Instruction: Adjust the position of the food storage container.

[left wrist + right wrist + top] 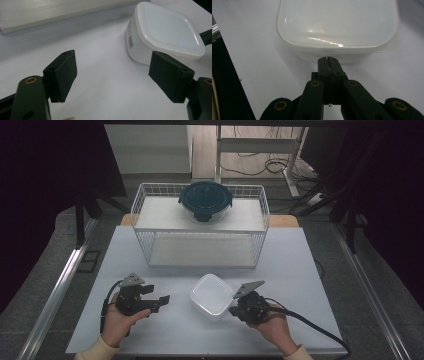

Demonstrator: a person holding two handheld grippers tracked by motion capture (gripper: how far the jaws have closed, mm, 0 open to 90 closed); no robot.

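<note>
A white square plastic container point(212, 295) with its lid on sits on the white table near the front. My left gripper point(161, 303) is held to its left with the jaws wide open and nothing between them; the left gripper view has the container point(162, 32) ahead and to the right of my left gripper point(112, 75). My right gripper point(235, 310) is at the container's right front corner. In the right gripper view my right gripper point(328, 60) has its jaws pressed together, tips right at the container's point(337, 25) side wall, below the lid rim.
A white wire basket shelf point(200, 227) stands at the back of the table, with a dark round lidded bowl point(205, 200) on its top. The table's front edge runs just below both hands. Dark curtains flank both sides.
</note>
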